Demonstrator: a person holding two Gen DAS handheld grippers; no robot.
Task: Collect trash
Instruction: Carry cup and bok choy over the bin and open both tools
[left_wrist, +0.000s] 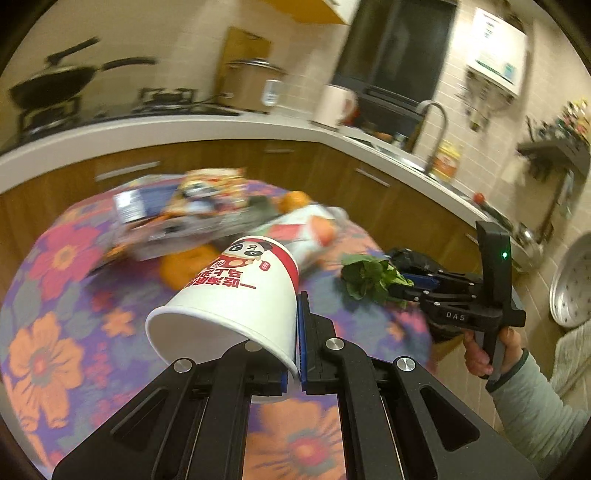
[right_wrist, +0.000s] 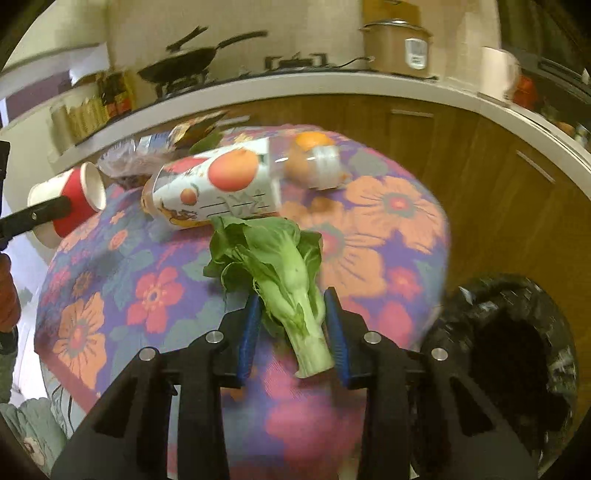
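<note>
The paper cup, white with a red band and a panda print, hung tilted above the flowered cloth of the desk, its open mouth turned toward the left gripper. That gripper's jaws were clenched on the cup's wall at the rim, one blue pad inside the cup and the other outside, with only the thin paper between them. The left gripper pointed downward over the near part of the desk.

The bok choy sat stem-first between the blue pads of the right gripper, its pale stalk running back toward the gripper's body and its leaves fanning out ahead. The jaws were grasping it at the stalk. The person's right hand, in a grey-green sleeve, held the gripper by its handle, angled down over the desk's right edge.

Beyond lay a plastic bottle with an orange-fruit label on its side, an orange just behind it, and blurred wrappers. A bin with a black liner stood beside the desk at the right.
</note>
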